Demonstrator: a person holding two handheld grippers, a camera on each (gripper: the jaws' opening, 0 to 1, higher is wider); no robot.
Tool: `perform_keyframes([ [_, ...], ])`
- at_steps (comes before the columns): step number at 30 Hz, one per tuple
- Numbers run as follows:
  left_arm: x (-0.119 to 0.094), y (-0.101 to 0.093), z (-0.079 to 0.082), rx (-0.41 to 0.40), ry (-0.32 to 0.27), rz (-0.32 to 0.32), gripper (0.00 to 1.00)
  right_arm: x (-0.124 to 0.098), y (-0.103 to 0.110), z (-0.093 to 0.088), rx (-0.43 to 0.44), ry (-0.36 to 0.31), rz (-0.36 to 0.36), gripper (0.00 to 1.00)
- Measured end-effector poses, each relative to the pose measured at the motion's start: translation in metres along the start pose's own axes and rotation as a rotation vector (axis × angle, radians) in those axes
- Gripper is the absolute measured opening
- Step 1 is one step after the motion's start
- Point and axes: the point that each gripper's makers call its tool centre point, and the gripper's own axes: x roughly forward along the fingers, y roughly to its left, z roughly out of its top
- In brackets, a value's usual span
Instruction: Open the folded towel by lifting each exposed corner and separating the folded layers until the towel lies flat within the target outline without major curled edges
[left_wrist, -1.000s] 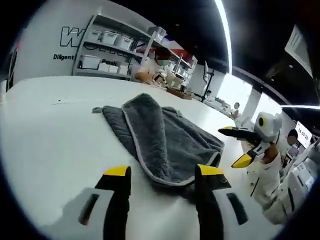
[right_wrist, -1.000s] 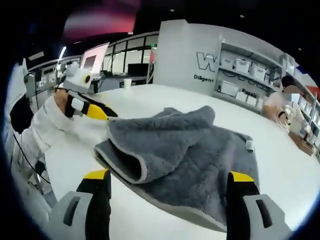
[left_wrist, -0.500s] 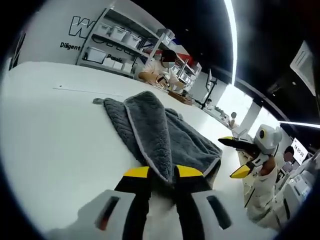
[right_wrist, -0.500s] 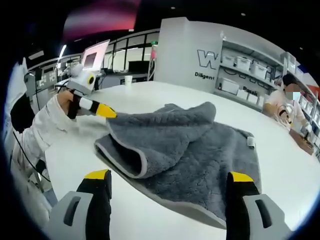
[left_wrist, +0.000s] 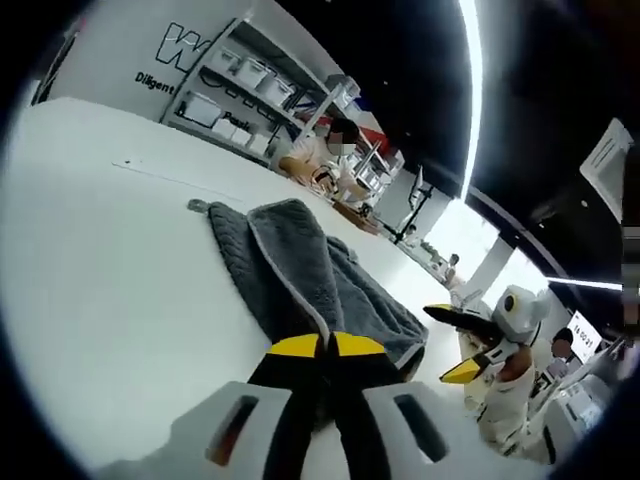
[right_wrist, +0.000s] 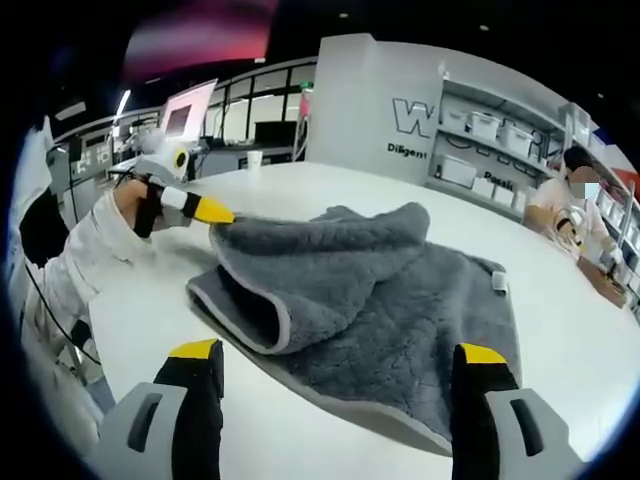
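A grey towel lies folded on a white desk, its upper layer raised in a soft hump. The left gripper has its yellow-tipped fingers pressed together on the towel's near corner, the cloth running straight away from them along its long axis; seen from the right gripper view, that corner sits at the fold's far-left end. The right gripper hovers with fingers wide apart, clear of the cloth, facing the towel's broad near edge. The left gripper already has the cloth, so peeling the top layer back looks to fall to it.
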Motion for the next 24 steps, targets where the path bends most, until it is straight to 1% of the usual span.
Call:
perform_keyframes([
  [4, -0.006, 0.002, 0.009, 0.045, -0.026, 0.030, 0.02, -0.002, 0.001, 0.001, 0.000, -0.001, 0.001, 0.93],
  [8, -0.013, 0.003, 0.021, 0.034, -0.066, 0.029, 0.02, -0.002, 0.003, 0.000, 0.000, 0.006, 0.005, 0.93],
  [13, -0.021, 0.004, 0.033, 0.057, -0.092, 0.039, 0.02, -0.001, 0.003, 0.000, -0.002, 0.009, 0.002, 0.93],
  [17, -0.030, 0.009, 0.045, 0.075, -0.118, 0.057, 0.02, -0.001, 0.004, 0.001, -0.008, 0.014, 0.003, 0.92],
  [24, -0.043, 0.012, 0.054, 0.094, -0.146, 0.076, 0.02, 0.000, 0.004, 0.003, -0.013, 0.018, 0.001, 0.92],
])
